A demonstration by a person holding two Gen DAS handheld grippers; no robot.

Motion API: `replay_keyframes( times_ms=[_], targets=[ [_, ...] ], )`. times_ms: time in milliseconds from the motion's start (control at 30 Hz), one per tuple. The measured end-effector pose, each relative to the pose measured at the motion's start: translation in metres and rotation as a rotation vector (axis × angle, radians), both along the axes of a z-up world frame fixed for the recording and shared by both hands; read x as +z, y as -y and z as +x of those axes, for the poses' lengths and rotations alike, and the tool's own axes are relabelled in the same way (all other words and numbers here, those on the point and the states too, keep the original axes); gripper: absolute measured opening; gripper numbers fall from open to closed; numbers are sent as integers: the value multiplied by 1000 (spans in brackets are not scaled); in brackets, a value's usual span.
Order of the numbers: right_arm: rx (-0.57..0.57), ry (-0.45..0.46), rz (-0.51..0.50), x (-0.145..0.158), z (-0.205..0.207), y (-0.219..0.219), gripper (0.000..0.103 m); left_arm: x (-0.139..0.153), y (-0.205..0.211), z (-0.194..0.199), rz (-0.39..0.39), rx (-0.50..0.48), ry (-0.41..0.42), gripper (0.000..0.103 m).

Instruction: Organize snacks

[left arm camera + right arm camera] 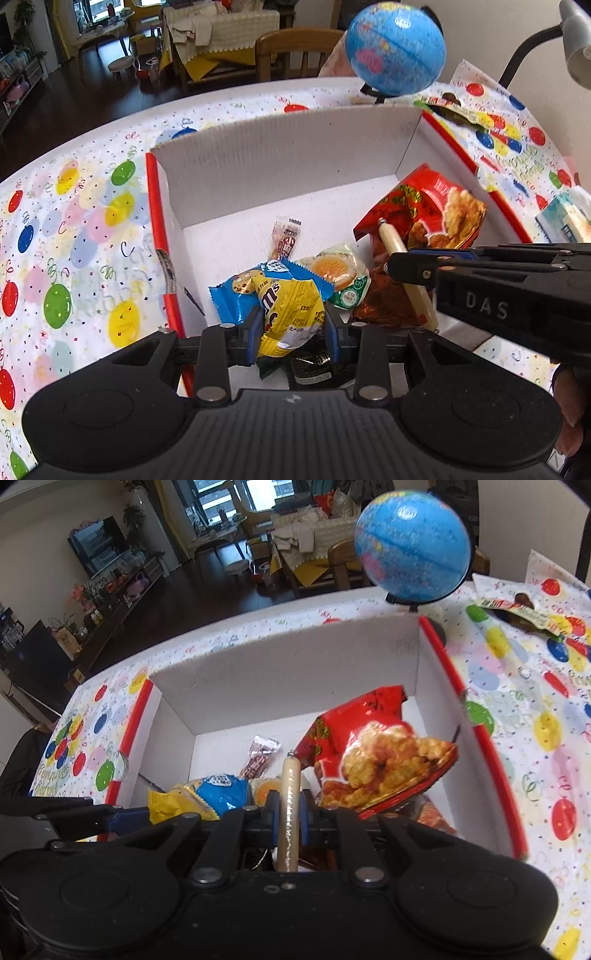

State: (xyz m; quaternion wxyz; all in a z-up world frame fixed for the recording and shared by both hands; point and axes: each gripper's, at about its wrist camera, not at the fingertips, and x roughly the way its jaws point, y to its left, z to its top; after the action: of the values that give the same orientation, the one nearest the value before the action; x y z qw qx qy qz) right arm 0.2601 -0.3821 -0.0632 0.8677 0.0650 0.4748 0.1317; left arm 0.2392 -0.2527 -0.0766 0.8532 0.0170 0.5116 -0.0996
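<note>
A white cardboard box (280, 162) with red rims sits on the balloon-print tablecloth; it also shows in the right wrist view (288, 679). My left gripper (291, 332) is shut on a yellow M&M's bag (288, 310) over the box's near end. My right gripper (288, 812) is shut on a pale sausage stick (289, 812), also seen in the left wrist view (397, 251). Inside the box lie a red snack bag (424, 214), a blue cookie packet (236, 291), a green-edged pastry packet (340, 273) and a small pink candy (286, 240).
A blue globe (397, 48) stands behind the box's far right corner. A dark snack packet (524, 613) lies on the cloth at far right. A lamp (572, 40) and a tissue pack (565, 218) are to the right. A wooden chair (291, 51) stands beyond the table.
</note>
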Motion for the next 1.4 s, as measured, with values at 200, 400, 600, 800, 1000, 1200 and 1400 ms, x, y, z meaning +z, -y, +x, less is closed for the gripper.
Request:
replay_keyframes(
  times_ms=[200,400,600,800,1000,1200,1400],
  targets=[
    [5,-35,9,-11,2,-1,10,-4,9,1,32,-35,7,33],
    [6,-37,26,-11,-1,4,19,-5,12,1,43,-37,12,35],
    [-5,-37,51,-6,-6,13,24,-1,12,-2,46,-31,28,47],
    [1,-13,71,8,-16,19,33,11,6,-12,26,-16,59,56],
    [7,15,98,23,-30,28,41,29,1,-29,16,-2,97,70],
    [6,77,111,43,-50,33,67,48,-4,-48,-5,23,130,72],
    [8,138,127,61,-73,37,82,67,-14,-71,-33,31,176,77]
  ],
)
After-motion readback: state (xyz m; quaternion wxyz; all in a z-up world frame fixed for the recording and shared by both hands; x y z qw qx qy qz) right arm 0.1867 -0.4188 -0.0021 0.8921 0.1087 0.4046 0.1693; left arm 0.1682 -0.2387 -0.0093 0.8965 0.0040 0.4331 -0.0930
